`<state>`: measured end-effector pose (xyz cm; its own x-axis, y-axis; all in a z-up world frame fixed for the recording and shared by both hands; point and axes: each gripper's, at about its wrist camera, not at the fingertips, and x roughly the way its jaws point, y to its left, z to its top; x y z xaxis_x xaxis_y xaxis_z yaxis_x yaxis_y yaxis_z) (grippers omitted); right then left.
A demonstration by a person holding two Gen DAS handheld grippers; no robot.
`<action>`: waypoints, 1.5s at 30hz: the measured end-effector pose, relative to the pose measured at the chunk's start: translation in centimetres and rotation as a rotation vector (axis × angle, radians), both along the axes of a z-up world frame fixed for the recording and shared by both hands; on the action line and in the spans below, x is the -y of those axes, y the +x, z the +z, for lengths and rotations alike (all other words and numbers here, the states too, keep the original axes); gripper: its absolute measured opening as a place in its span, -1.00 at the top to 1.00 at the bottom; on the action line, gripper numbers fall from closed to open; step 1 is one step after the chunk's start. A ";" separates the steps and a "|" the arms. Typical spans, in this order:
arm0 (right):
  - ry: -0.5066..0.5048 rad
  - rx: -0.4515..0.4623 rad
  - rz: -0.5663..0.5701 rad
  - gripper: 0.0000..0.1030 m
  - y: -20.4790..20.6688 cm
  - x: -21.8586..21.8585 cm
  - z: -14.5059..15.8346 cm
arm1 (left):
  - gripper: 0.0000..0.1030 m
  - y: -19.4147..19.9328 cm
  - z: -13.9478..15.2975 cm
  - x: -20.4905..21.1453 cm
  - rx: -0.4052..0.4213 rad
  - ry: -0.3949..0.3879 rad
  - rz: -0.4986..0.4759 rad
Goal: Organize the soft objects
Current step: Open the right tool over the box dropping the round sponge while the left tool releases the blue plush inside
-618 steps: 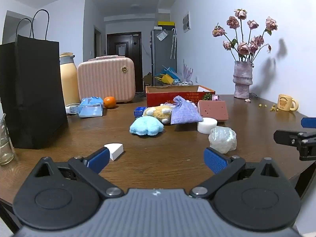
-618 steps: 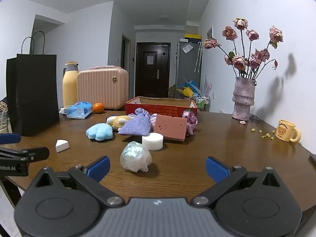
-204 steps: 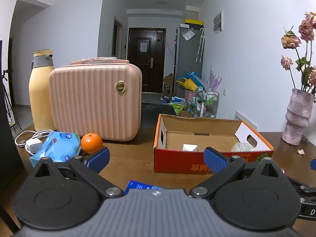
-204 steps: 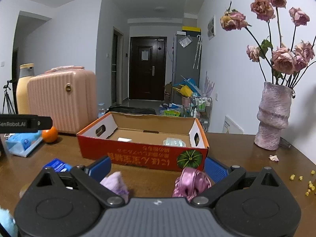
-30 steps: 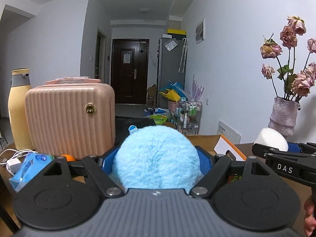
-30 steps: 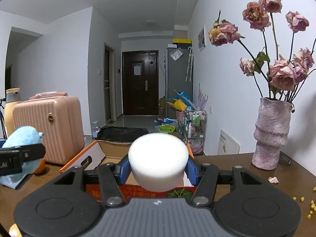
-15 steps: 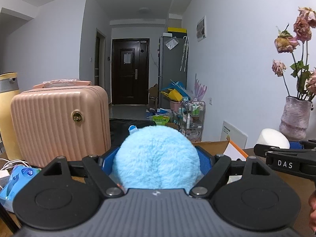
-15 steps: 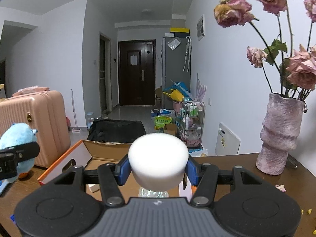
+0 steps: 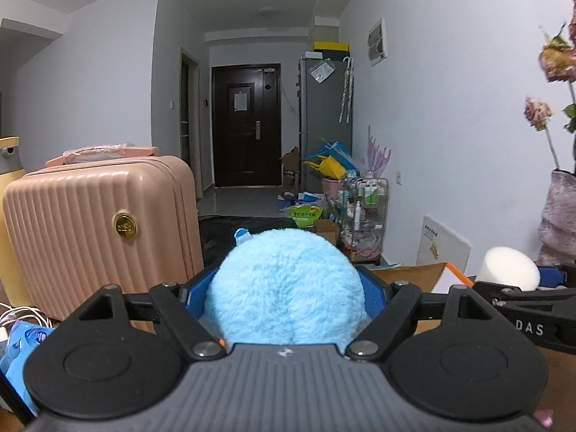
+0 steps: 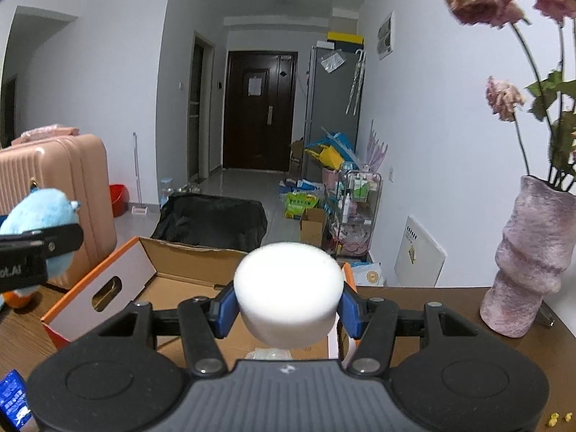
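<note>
A cardboard box (image 10: 180, 280) sits on the table (image 10: 432, 302) between a suitcase (image 10: 54, 194) at left and a vase (image 10: 529, 262) at right, a doorway (image 10: 259, 118) far behind

The left gripper (image 9: 288, 284) has its blue jaws pressed against a fluffy blue plush toy (image 9: 286, 288). A pink suitcase (image 9: 100, 226) stands behind on the left. At right, the right gripper (image 9: 522, 289) apparently clamps a white sponge (image 9: 509, 268) beside a cardboard box (image 9: 428, 277).
</note>
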<state>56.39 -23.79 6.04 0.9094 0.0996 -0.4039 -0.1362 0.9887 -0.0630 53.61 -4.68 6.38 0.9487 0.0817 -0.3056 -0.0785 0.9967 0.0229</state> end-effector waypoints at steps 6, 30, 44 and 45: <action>-0.021 -0.053 -0.005 -0.09 2.5 -0.5 -1.2 | -0.59 2.5 -1.0 -0.3 -0.041 0.012 0.028; -0.024 -0.063 -0.058 -0.12 5.0 -1.1 -5.0 | -0.63 5.3 -4.8 -0.4 -0.106 0.038 0.078; 0.002 -0.059 -0.104 -0.95 4.8 -0.2 -5.1 | -1.00 5.1 -4.5 -0.8 -0.081 0.023 0.115; 0.003 -0.059 -0.105 -0.95 4.8 -0.2 -5.1 | -1.00 5.1 -4.6 -0.8 -0.084 0.021 0.114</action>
<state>61.15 -23.63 0.89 0.8893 0.0059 -0.4574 -0.0350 0.9979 -0.0552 58.67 -3.86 1.80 0.9043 0.1943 -0.3802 -0.1878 0.9807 0.0546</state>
